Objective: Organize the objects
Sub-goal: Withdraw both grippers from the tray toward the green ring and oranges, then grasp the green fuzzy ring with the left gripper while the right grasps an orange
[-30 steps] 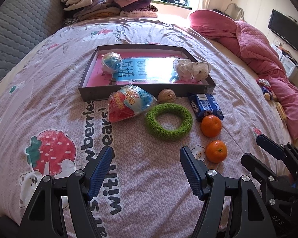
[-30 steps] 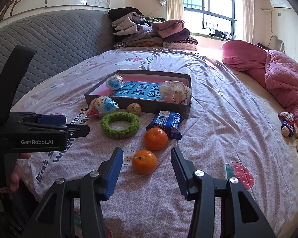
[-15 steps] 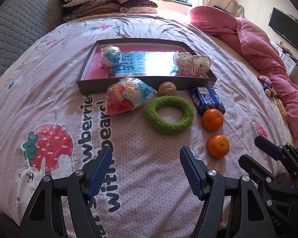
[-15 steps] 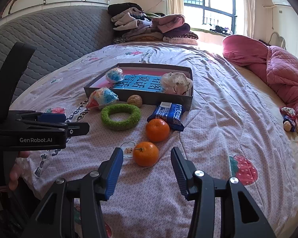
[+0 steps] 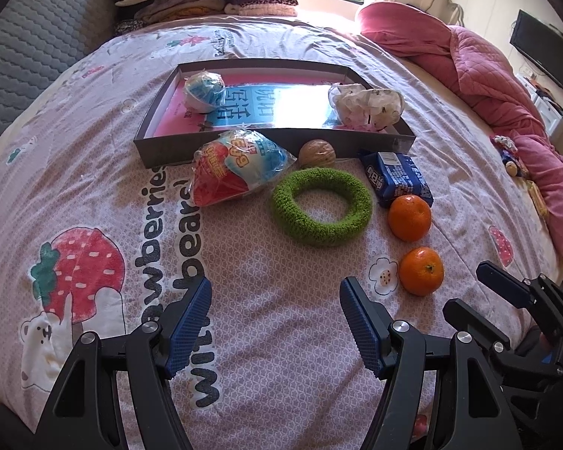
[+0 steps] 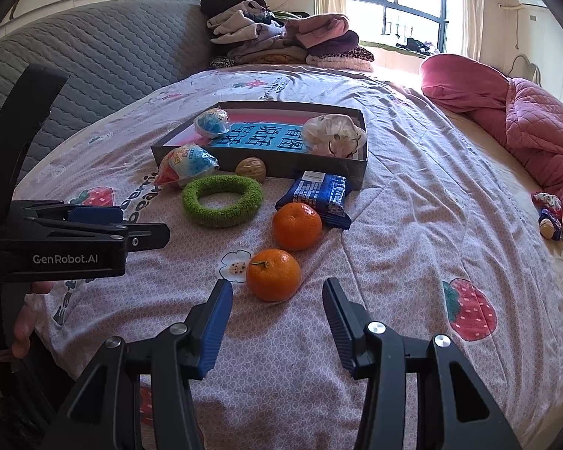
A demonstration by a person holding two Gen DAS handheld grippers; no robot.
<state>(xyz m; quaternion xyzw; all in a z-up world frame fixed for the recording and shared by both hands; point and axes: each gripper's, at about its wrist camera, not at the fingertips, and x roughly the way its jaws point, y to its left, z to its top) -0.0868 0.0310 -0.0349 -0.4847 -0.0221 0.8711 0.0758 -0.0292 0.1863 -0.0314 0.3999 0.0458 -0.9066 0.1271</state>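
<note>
On the bedspread lies a shallow dark box [image 5: 244, 144] [image 6: 281, 168] holding a blue-white ball [image 5: 204, 90] and a crumpled white bag [image 5: 368, 107]. In front of it sit a red-blue snack bag [image 5: 236, 167], a walnut [image 5: 317, 153], a green ring [image 5: 321, 206] [image 6: 221, 200], a blue packet [image 5: 398, 178] and two oranges [image 5: 409, 217] [image 5: 421, 270]. My left gripper [image 5: 276, 296] hangs open over bare sheet, short of the ring. Empty and open, my right gripper [image 6: 277, 296] hovers just short of the near orange [image 6: 273, 274].
Folded clothes [image 6: 281, 37] are piled at the head of the bed by a grey quilted headboard [image 6: 94, 67]. A pink quilt [image 6: 525, 120] lies bunched along the right side, with small toys [image 6: 550, 215] near the bed's edge. A hand [image 6: 22, 322] holds the left gripper's grip.
Both views have tilted slightly downward, so the box and the items sit a little higher in the picture. Both grippers stay as open as before; no object has moved.
</note>
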